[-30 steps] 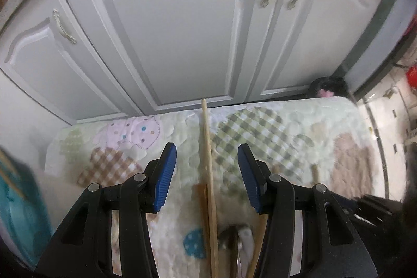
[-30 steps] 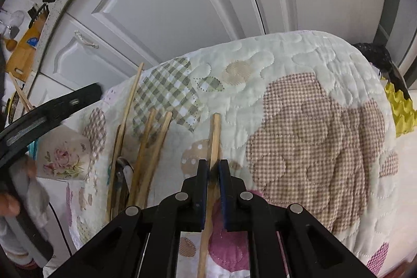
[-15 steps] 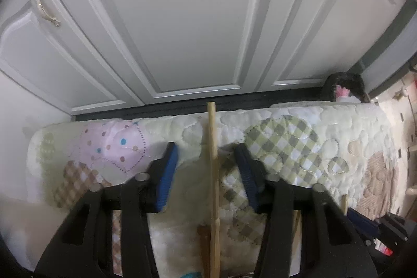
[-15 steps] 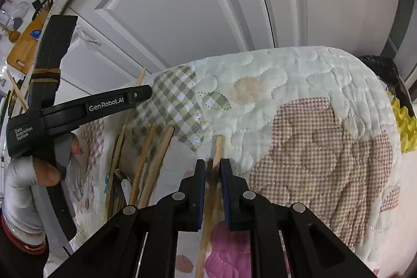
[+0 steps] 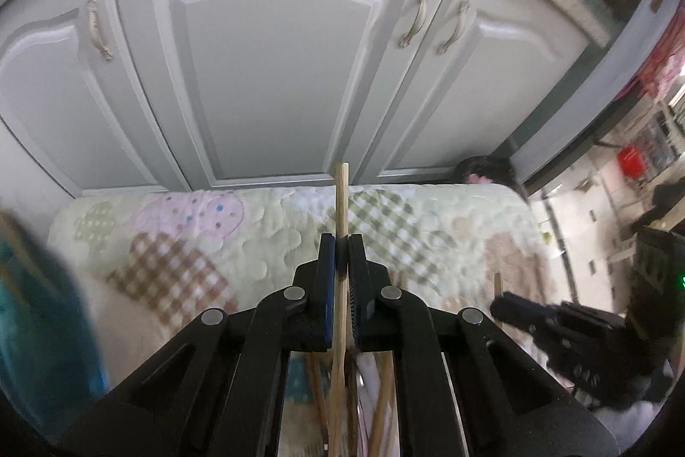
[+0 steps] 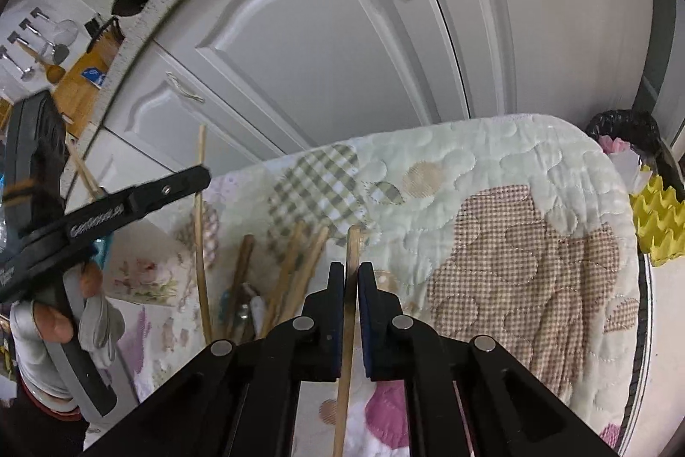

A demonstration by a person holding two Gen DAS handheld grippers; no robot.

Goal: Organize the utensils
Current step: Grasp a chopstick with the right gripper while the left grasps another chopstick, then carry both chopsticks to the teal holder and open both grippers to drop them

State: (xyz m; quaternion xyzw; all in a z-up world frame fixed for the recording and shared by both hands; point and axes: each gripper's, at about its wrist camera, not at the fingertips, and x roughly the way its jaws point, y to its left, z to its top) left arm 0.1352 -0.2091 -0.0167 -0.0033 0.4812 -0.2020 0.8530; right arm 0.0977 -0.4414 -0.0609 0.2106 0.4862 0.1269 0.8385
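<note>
— What has the left gripper (image 5: pixel 341 243) got?

— A long wooden chopstick (image 5: pixel 341 200). Its jaws are clamped tight on the shaft, and the tip sticks out forward past them, over the quilted cover (image 5: pixel 265 225) and toward the white cabinet doors (image 5: pixel 274 71). In the right wrist view that same chopstick shows at the left as a thin pale stick rising above the cover's edge.

— And the right gripper (image 6: pixel 351 270)?

— Its jaws are pressed in on a second chopstick (image 6: pixel 353 243), a flat-sided wooden one. The blue pads (image 6: pixel 336 285) sit just beside the shaft on each side; the end of the stick reaches a little past them, over the patchwork.

— Where are the other utensils?

— Lying in a loose bunch on the quilted cover, left of the right gripper: several wooden chopsticks (image 6: pixel 295 264) fanned side by side, with what looks like a metal spoon (image 6: pixel 242 311) among their lower ends. I cannot tell exactly which pieces touch.

— Anything else in sight?

— A gloved hand (image 6: pixel 55 315) grips the left tool's handle, and a black bin (image 6: pixel 629 131) stands past the cover's far right corner.
</note>
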